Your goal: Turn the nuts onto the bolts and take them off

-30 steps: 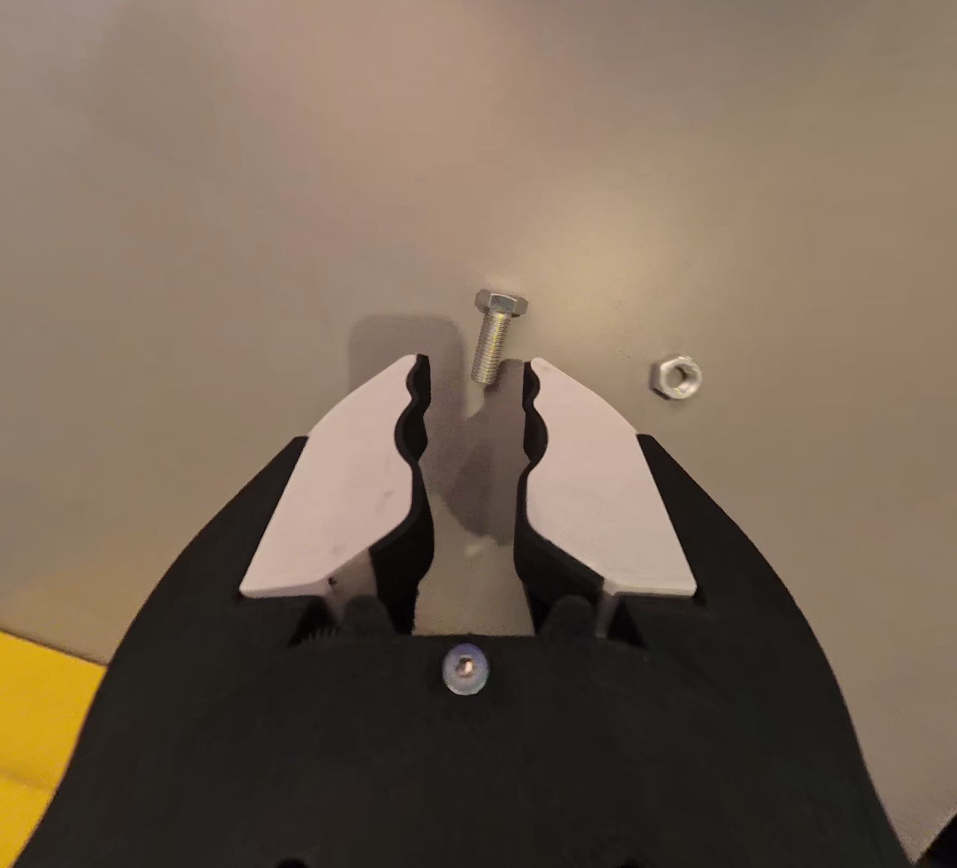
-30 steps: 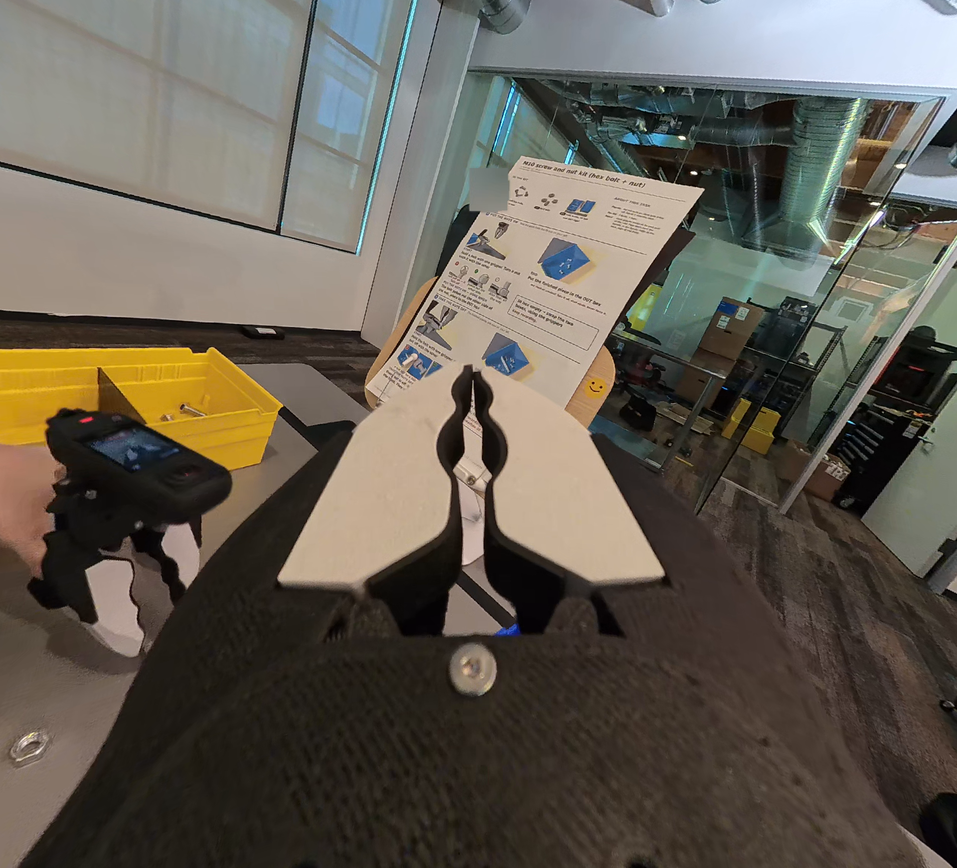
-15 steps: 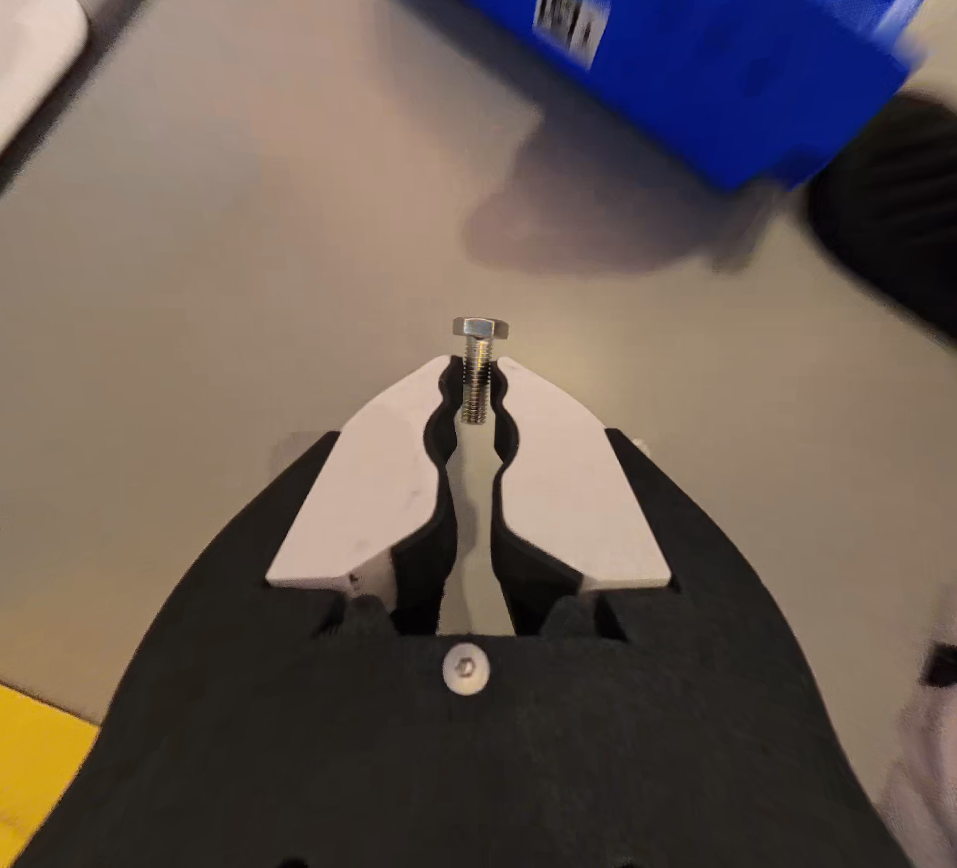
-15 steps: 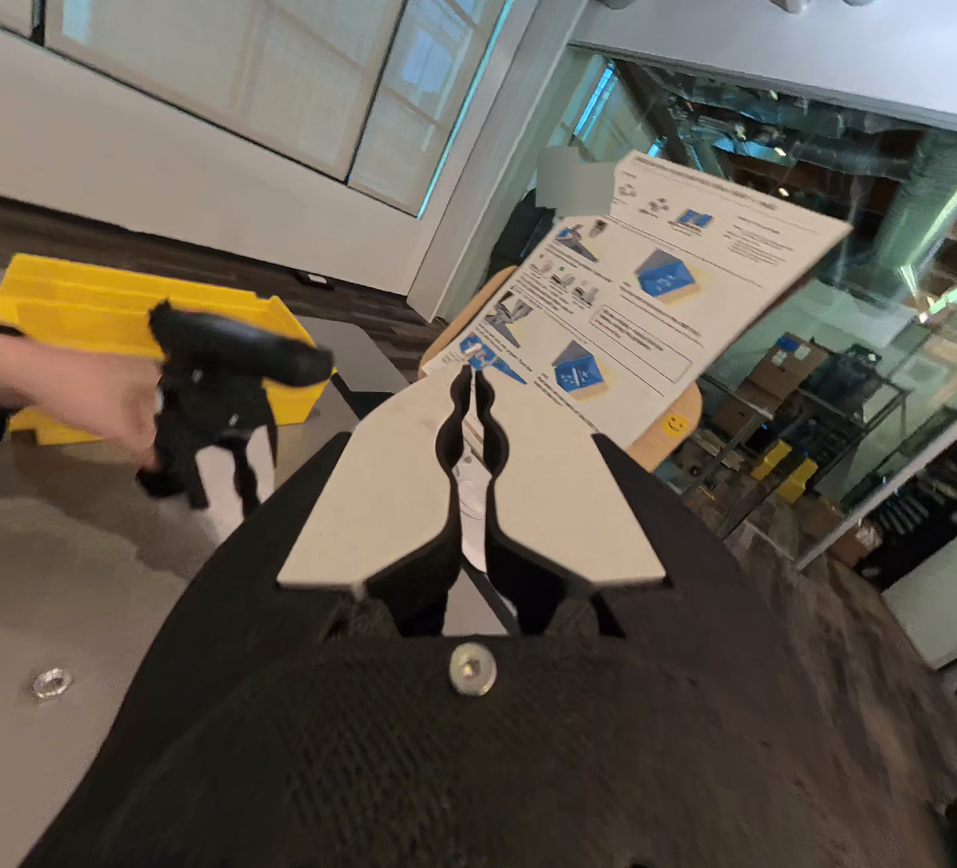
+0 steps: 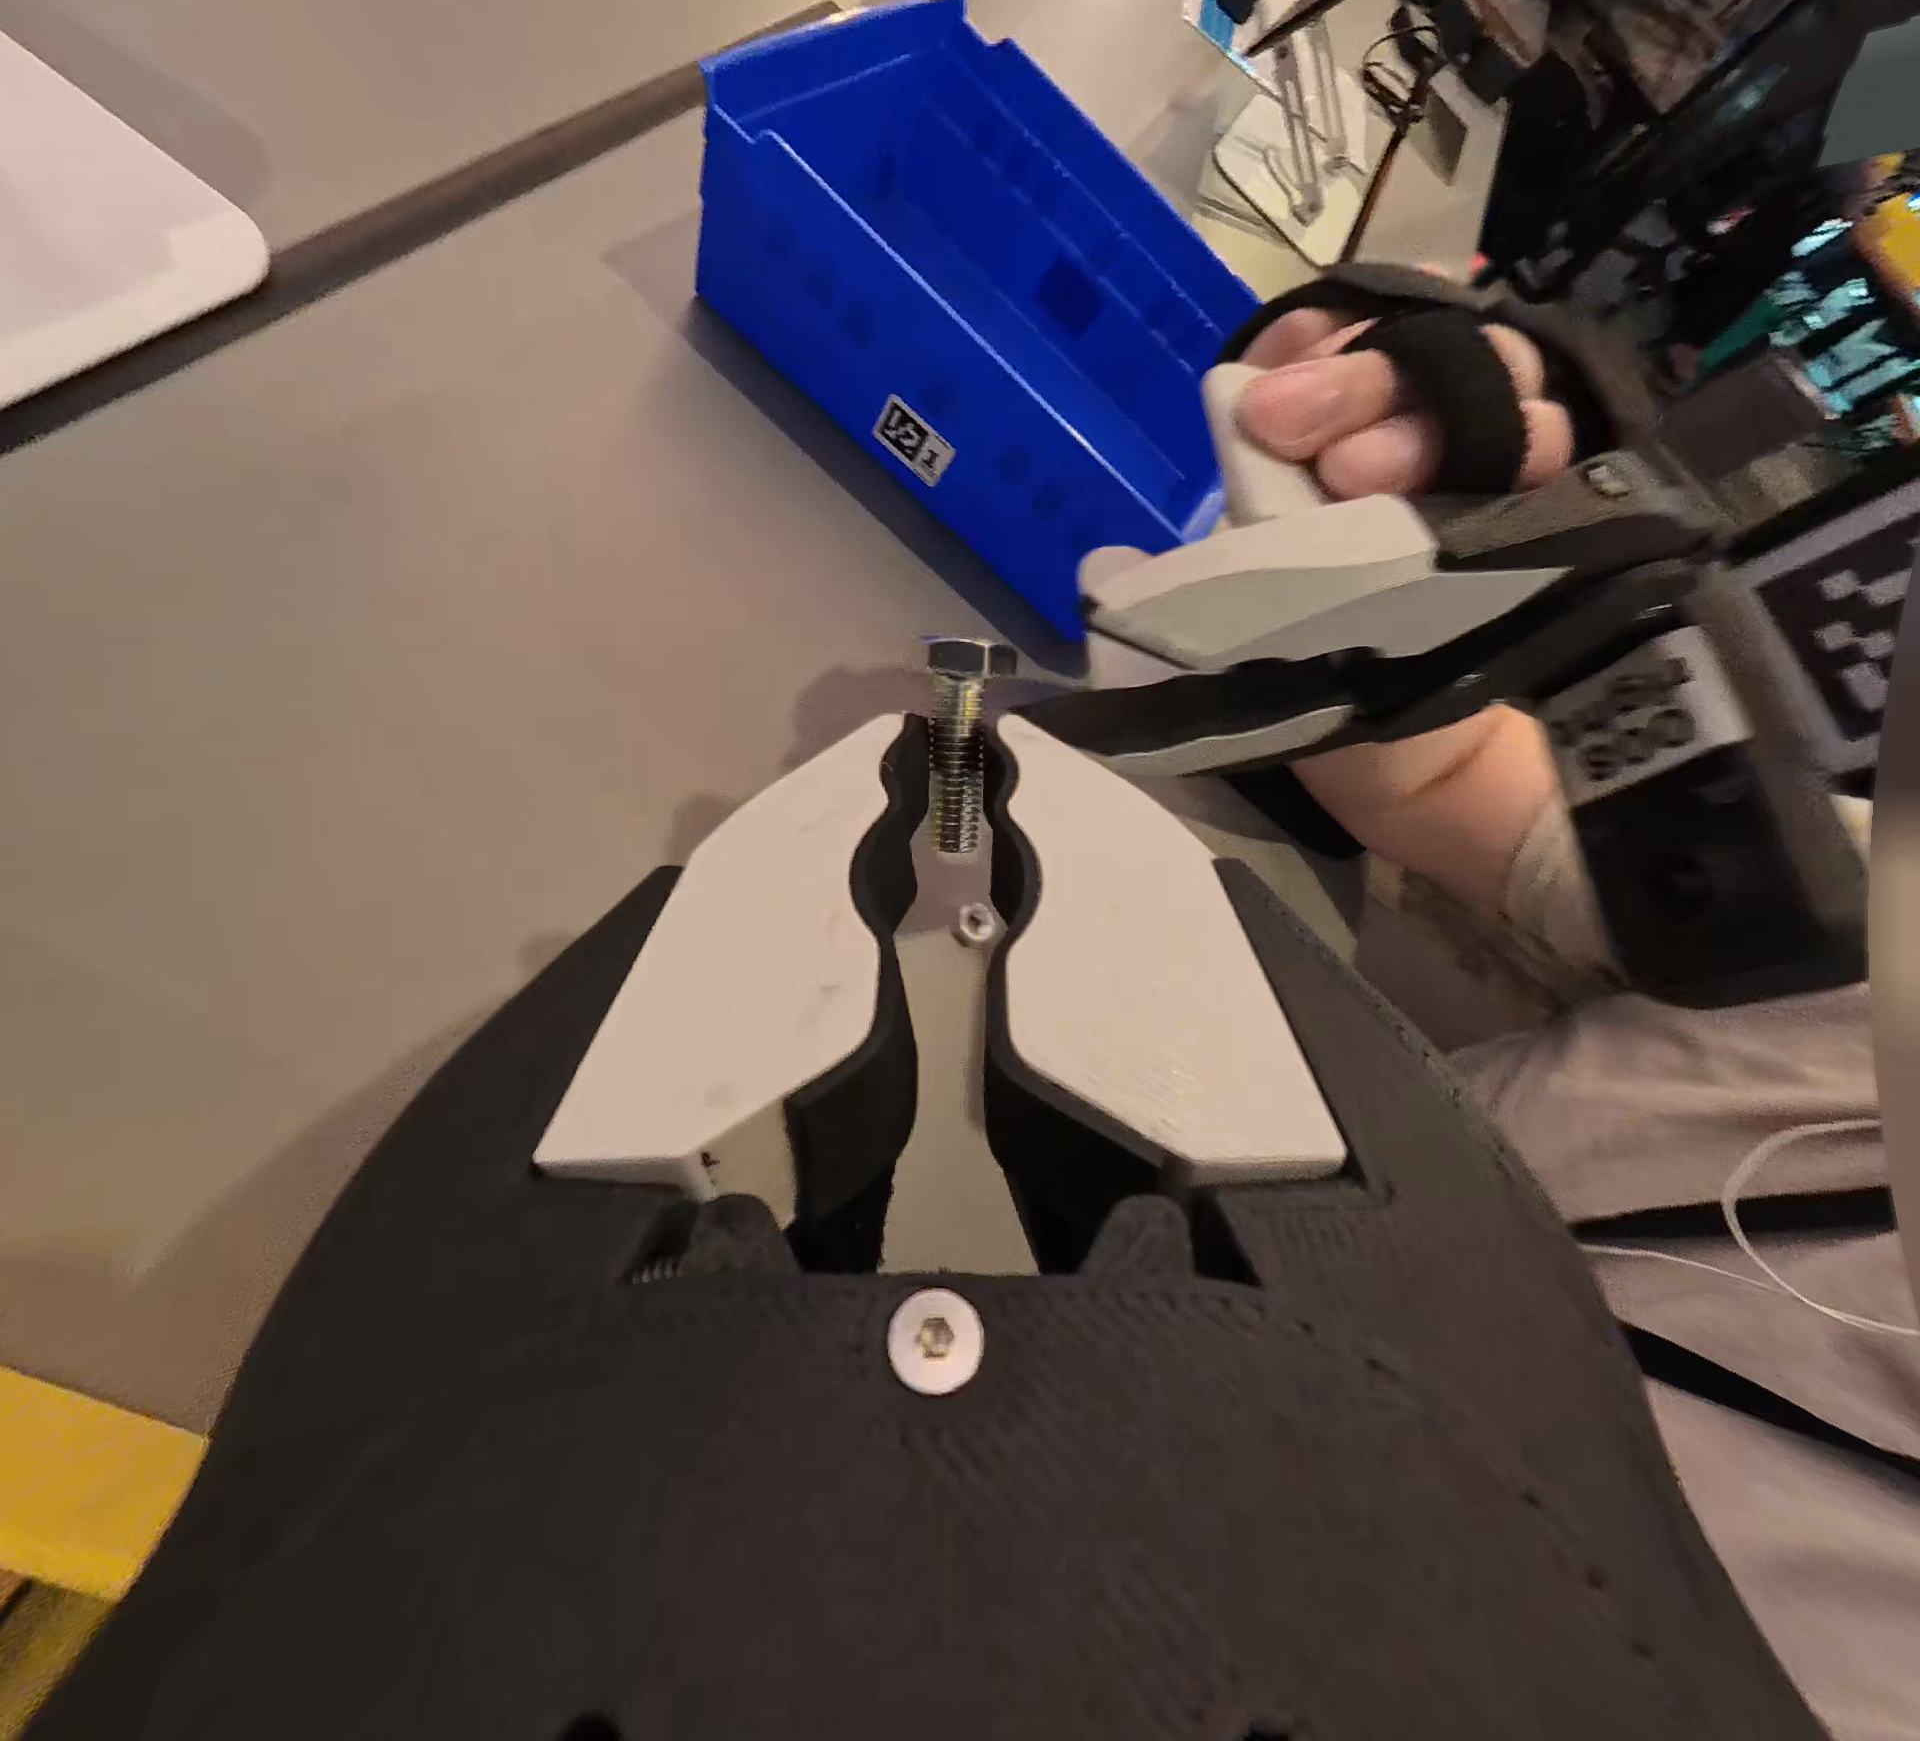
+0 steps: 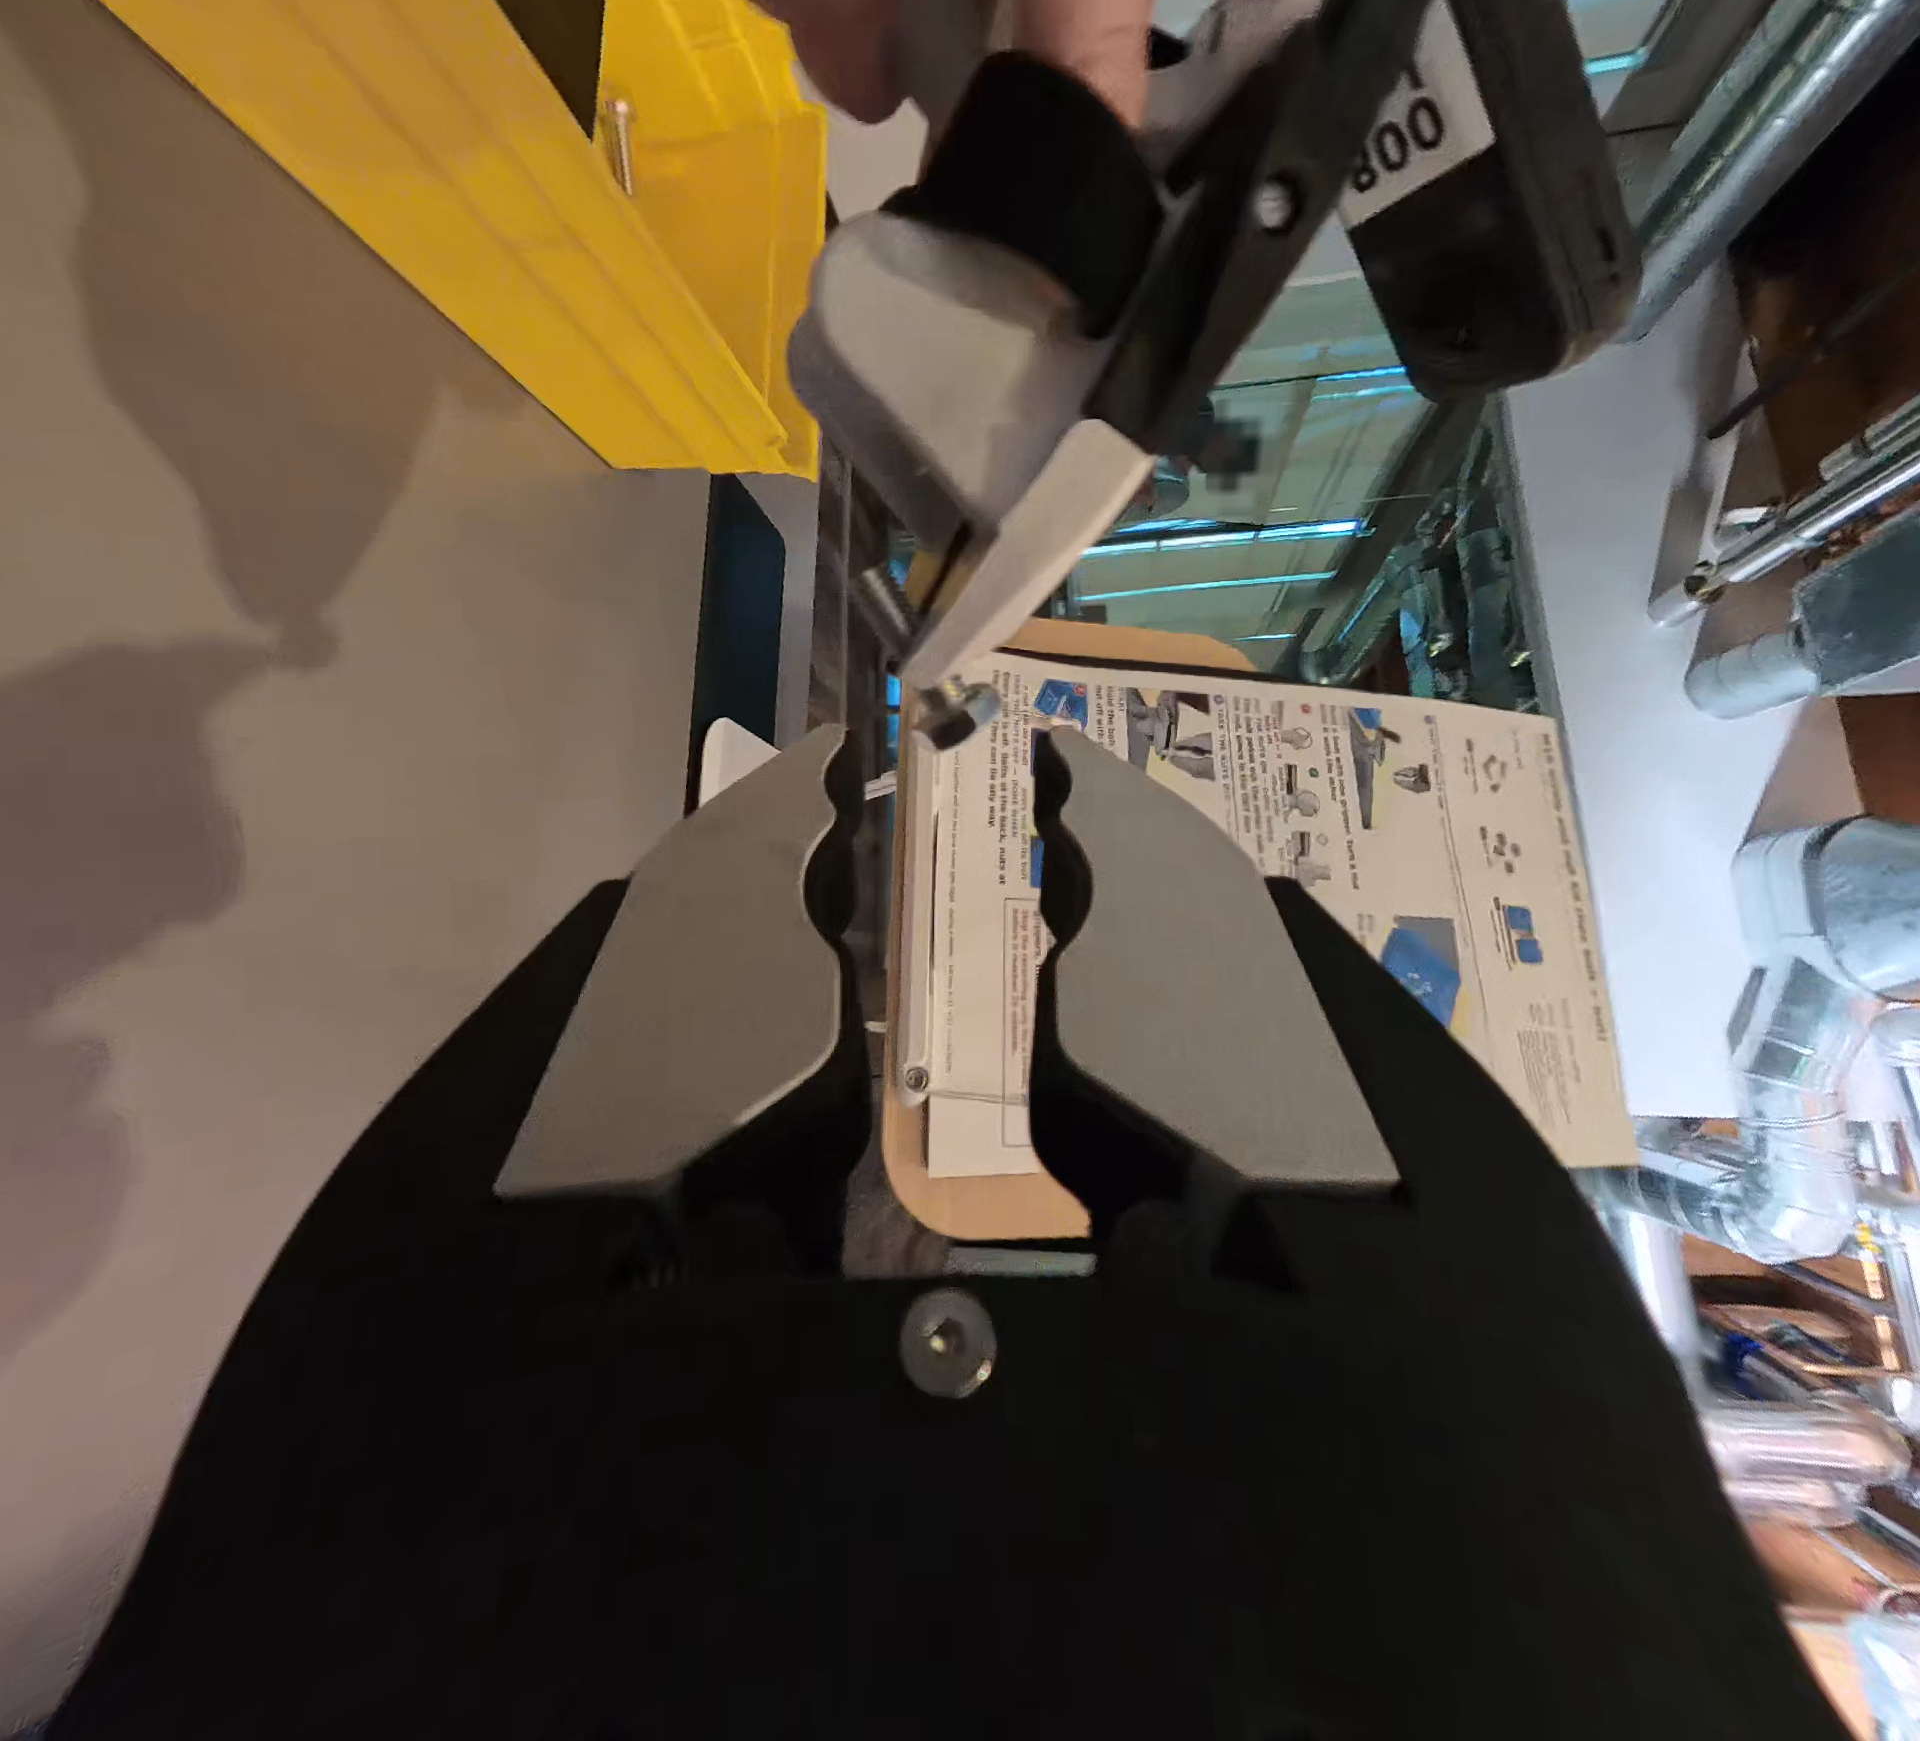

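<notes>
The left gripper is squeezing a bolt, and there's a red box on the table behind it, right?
Almost. The left gripper is squeezing the bolt, but the box on the table behind it is blue, not red. The left wrist view shows it.

Counting two bolts: one bolt (image 5: 957, 746) sitting near the blue bin (image 5: 935, 278), a second bolt (image 6: 620, 145) lying in the yellow bin (image 6: 436, 133). Counting one nut (image 5: 975, 922), two bins, two grippers, one instruction sheet (image 6: 1299, 881).
</notes>
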### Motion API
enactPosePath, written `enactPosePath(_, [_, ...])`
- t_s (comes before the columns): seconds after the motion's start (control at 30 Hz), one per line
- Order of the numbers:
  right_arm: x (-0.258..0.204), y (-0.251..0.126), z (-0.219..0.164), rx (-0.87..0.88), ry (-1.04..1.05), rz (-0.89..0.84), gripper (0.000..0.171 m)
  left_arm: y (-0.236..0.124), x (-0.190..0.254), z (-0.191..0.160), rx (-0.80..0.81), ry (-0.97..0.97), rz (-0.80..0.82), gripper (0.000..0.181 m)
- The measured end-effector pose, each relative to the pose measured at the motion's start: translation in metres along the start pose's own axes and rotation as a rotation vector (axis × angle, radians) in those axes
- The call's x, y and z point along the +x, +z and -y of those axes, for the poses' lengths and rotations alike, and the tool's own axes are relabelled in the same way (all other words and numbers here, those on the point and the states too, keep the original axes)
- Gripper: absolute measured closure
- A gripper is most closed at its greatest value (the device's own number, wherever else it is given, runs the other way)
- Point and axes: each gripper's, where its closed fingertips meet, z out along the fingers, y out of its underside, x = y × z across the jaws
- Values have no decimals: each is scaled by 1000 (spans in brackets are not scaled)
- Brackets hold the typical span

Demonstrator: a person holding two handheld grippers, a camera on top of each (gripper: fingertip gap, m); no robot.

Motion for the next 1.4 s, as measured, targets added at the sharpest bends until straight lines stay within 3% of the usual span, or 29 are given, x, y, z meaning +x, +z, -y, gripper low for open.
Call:
enactPosePath(0.27, [-16,16,-2,-59,-116,-19,136,1,7,-15,-84,-2,-45,172])
enactPosePath(0.4, [-18,21,-5,-89,-147,-45,148,6,3,-21,-119,2,-24,171])
enactPosePath(0.6, [-21,22,-5,-88,-110,-28,150,6,1,-22,-119,-18,-39,172])
enactPosePath(0.73, [-12,20,-6,-83,-59,-63,150,-3,11,-8,-31,-4,-91,156])
enactPosePath(0.87, [6,18,-18,-81,129,-121,150,-34,19,18,144,80,-71,131])
enactPosePath(1.0, [28,13,-25,-7,525,-151,150,-60,27,41,341,263,10,126])
enactPosePath(1.1, [32,11,-11,132,838,-61,150,-55,36,50,448,384,73,126])
enactPosePath(1.23, [31,10,3,235,1009,36,150,-34,46,46,419,485,77,129])
enactPosePath(1.4, [32,9,7,280,1089,69,150,-21,43,40,385,497,47,149])
